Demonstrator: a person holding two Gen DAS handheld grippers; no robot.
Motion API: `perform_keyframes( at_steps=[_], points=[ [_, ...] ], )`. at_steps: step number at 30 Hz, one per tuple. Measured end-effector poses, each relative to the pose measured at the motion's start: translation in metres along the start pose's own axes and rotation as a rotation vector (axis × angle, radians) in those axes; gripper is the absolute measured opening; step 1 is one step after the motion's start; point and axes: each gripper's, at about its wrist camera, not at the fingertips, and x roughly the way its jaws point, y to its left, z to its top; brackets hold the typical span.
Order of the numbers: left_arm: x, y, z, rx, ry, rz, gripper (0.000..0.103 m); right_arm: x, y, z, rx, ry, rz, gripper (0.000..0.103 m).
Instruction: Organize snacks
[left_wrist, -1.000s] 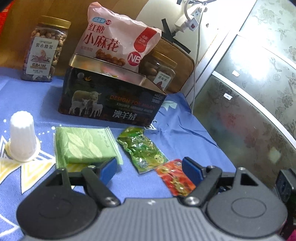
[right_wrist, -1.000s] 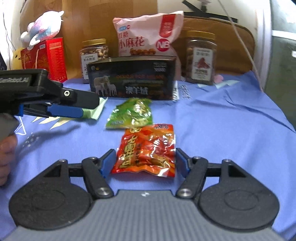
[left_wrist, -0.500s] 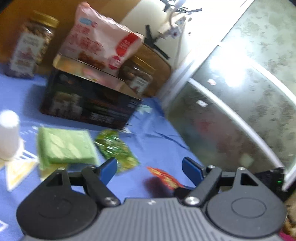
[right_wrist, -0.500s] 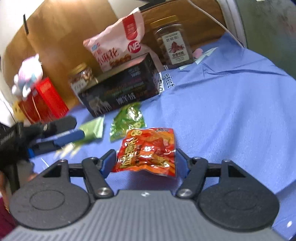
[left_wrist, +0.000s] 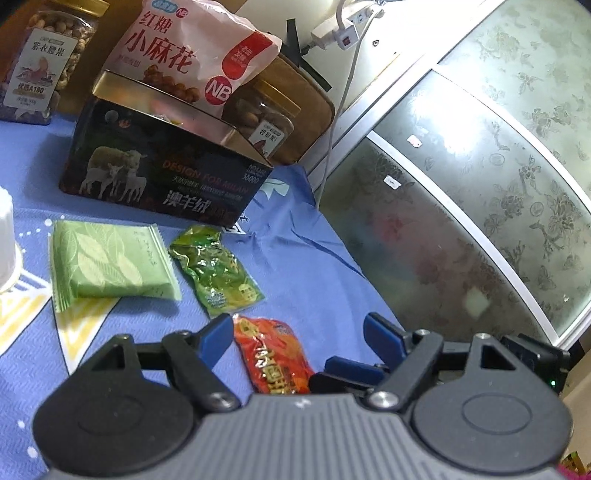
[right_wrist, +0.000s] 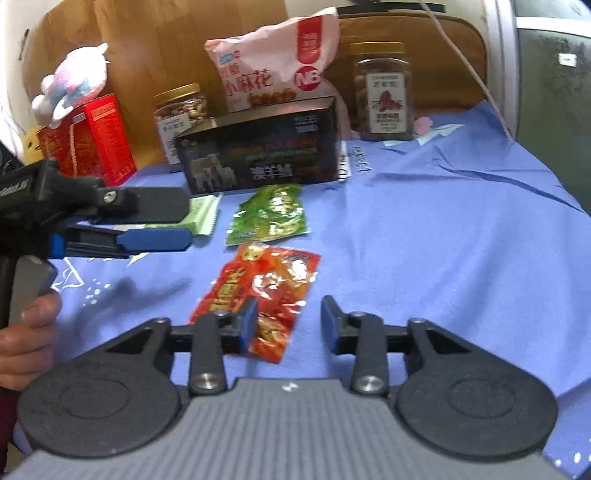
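Both cams ride my tongs, looking forward and slightly down, close over the blue-clothed surface (right_wrist: 424, 236). Both share the red snack pack (left_wrist: 275, 356) and dark tin (right_wrist: 258, 157); the right one sees my left tongs (right_wrist: 162, 218).

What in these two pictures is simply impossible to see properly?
- Inside the dark box: both views show only its walls and rim.
- White object: cut off by the left view's edge.
- Red packet's near end: right view, behind a gripper finger.
- Right jar's contents: left view, hidden by the pink bag.
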Motion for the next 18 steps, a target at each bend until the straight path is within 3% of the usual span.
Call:
perform_keyframes(
  at_steps=[10, 18],
  points=[
    [-0.001, 0.0, -0.001, 0.008, -0.004, 0.017, 0.08, -0.001, -0.003, -0.008, -0.005, -0.011, -0.024, 0.046],
    [0.004, -0.003, -0.003, 0.038, 0.015, 0.043, 0.08, -0.014, -0.018, -0.013, 0.057, -0.074, -0.018, 0.054]
  ],
)
